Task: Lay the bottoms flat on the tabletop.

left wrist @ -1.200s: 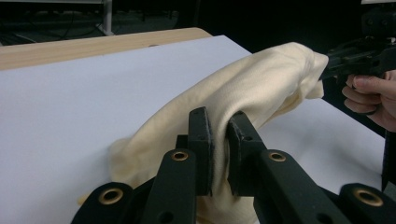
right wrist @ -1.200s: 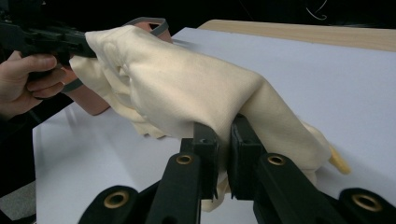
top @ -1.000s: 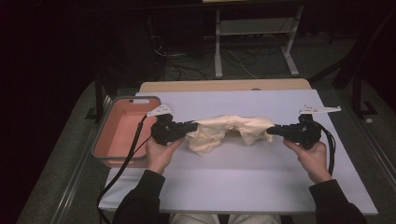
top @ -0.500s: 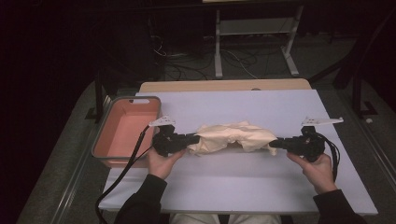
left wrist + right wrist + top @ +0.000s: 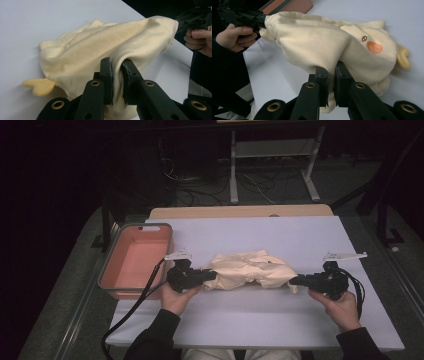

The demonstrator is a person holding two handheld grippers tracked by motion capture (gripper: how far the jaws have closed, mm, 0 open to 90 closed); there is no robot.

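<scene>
Both forearms in dark sleeves entering from the bottom edge of the high view, wrists level, each hand wrapped around a gripper body that points inward toward the other. Left gripper [image 5: 210, 276] lying low over the pale lilac table cover [image 5: 260, 330], jaws nipped tight on a fold of the cream-yellow soft knitted garment [image 5: 250, 270] at its left end; same grip plain in the left gripper view, cloth [image 5: 105, 50] squeezed between the two black pads [image 5: 107, 75]. Right gripper [image 5: 295, 281] mirrored at the garment's right end, jaws likewise clamped on a pinch of fabric [image 5: 319, 40], pads [image 5: 342, 75] almost meeting. Garment stretched between the two grippers at mid-table, sagging onto the cover, just right of the salmon-pink rectangular plastic bin [image 5: 107, 279] at the table's left edge. Small brown dot and orange embroidered patch [image 5: 374, 47] on the cloth, plus a yellow curved flap [image 5: 403, 58]; full shape of the garment bunched and hard to make out. Room beyond the table dark, with only a tangle of cables and pale stand legs [image 5: 312, 185] discernible. Lower sleeves cut off by the frame.
</scene>
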